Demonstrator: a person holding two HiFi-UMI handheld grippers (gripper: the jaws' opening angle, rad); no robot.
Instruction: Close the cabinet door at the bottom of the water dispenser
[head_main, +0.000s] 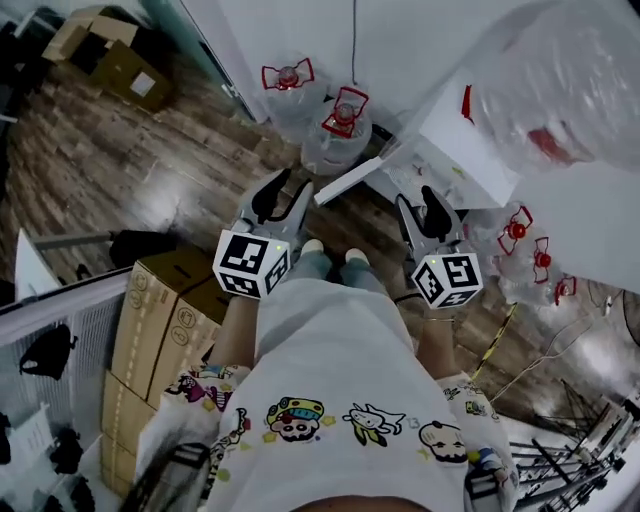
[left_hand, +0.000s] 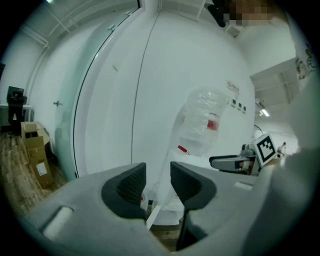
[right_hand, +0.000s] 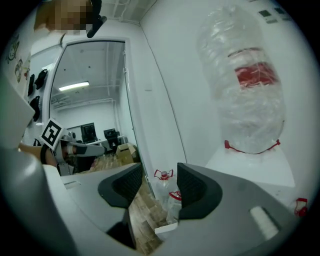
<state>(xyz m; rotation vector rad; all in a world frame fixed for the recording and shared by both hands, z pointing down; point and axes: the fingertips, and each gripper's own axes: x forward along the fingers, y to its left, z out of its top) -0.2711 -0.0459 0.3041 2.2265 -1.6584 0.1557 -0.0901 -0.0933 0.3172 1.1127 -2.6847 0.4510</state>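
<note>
Water dispenser (head_main: 440, 135) stands upper right in head view, white body, big clear water bottle (head_main: 570, 80) with a red label inverted on top as its supply. Cardboard boxes (head_main: 160, 310) are stacked lower left, well apart, irrelevant.

Cabinet door (head_main: 355, 178) at the dispenser's base is not shut. It's swung out over the wood floor, hinge side at the dispenser, free edge pointing toward the person. Spare jugs (head_main: 345, 112) with red caps sit by the wall just behind it, prob parked for bottle swaps.

Left gripper (head_main: 292, 190): jaws apart, nothing between the pads. Tips sit right by the door's free edge; contact can't be confirmed. In left gripper view the door edge shows past the gap, beyond the pads.

Right gripper (head_main: 418, 205): jaws also apart, empty, nearer the dispenser body, door corner low in its own view.

Imo no grip needed, it's a push job. Left is best placed to shove the free edge. Task barely started, door still wide.
</note>
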